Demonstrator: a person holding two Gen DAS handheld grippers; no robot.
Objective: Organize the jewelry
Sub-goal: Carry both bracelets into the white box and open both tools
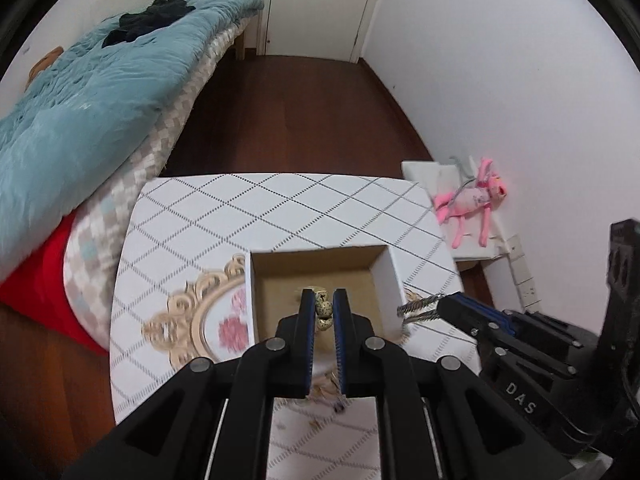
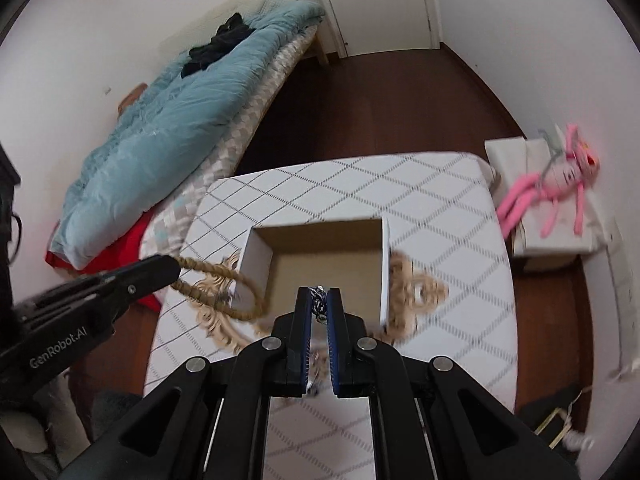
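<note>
An open white cardboard box [image 1: 384, 268] with a brown inside stands on the quilted table [image 1: 280, 208]; it also shows in the right wrist view [image 2: 384, 264]. My left gripper [image 1: 323, 307] is shut on a speckled beige bead bracelet [image 1: 323, 309] and holds it over the box. In the right wrist view the left gripper [image 2: 168, 270] holds that beaded loop [image 2: 224, 280], which hangs over the box's left wall. My right gripper [image 2: 318, 304] is shut on a silver chain [image 2: 318, 300] above the box; in the left wrist view it [image 1: 436, 309] holds the chain [image 1: 418, 306] at the box's right wall.
A bed with a blue duvet [image 1: 100, 92] lies left of the table. A pink plush toy [image 1: 476, 196] lies on a white stand at the right wall. Dark wood floor [image 1: 296, 112] runs to a door behind. A gold-framed floral print [image 1: 200, 320] marks the table cover.
</note>
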